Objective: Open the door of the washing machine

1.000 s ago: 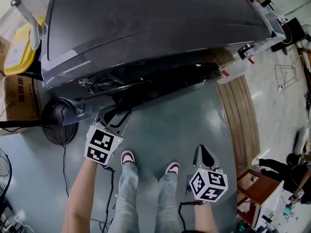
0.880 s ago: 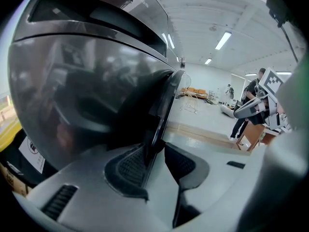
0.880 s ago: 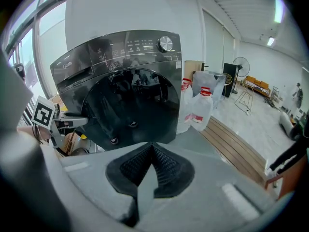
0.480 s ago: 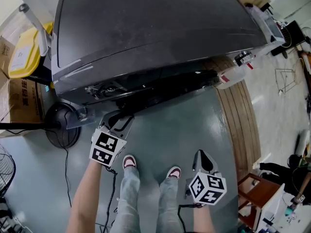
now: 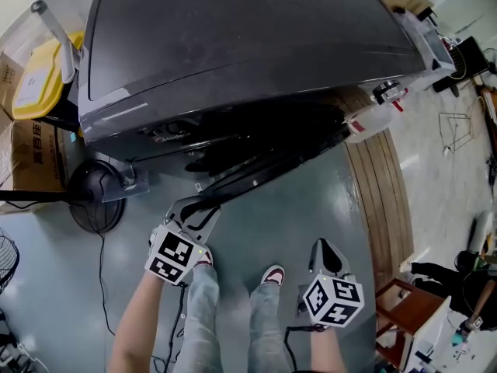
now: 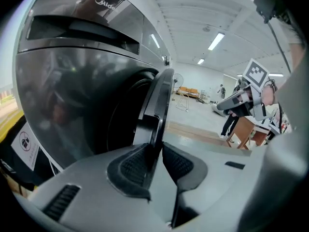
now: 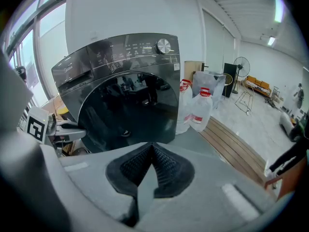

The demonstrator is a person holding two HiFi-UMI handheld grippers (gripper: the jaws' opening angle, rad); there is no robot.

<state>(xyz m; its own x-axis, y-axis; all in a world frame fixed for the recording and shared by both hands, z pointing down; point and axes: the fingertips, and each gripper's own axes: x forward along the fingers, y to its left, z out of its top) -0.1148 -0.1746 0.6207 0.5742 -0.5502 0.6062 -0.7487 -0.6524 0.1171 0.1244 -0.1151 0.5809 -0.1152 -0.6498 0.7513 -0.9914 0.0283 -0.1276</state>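
Pulled outward since a second ago, the door (image 5: 272, 162) sits pinched in the closing jaws of the left gripper (image 5: 198, 207); the drum (image 6: 123, 120) beyond is too dark to read; the right gripper (image 7: 153, 158) is clenched, empty.

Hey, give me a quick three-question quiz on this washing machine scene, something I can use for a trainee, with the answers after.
1. True or false: the washing machine door is fully shut.
2. What sits between the pads of the left tongs? A) a towel B) the door's edge C) nothing
3. What do the right tongs hold?
Key: 1 false, the door stands ajar. 2 B; the jaws are closing on that edge. 3 nothing; their jaws are together and empty.
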